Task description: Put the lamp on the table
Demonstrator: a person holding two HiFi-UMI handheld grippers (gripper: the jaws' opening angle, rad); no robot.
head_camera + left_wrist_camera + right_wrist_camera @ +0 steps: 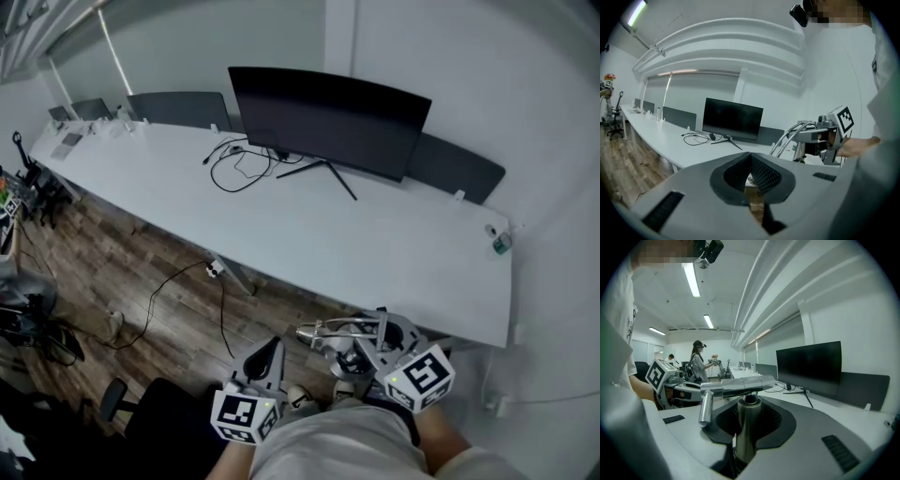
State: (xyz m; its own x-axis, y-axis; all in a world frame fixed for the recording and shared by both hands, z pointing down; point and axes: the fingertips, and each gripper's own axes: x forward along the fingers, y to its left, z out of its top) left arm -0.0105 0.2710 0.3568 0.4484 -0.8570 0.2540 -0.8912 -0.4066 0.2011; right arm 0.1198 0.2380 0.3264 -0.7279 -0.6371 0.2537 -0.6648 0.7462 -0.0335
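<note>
One lamp (740, 385) — stem upright in the clamped right tongs (747, 420), head level; left tongs (752, 164) together.

A long white worktop (309, 239) runs across the room. It carries a dark curved monitor (323, 117) on a thin-legged stand, a loose black cable (234, 169) just left of that stand, and a small greenish object (502, 244) near its right end. Short of its near edge, over the wooden floor (122, 272), the left gripper (270, 354) points forward, and beside it the right gripper (361, 349) carries the silver lamp (323, 331), whose thin arm reaches out to the left.
</note>
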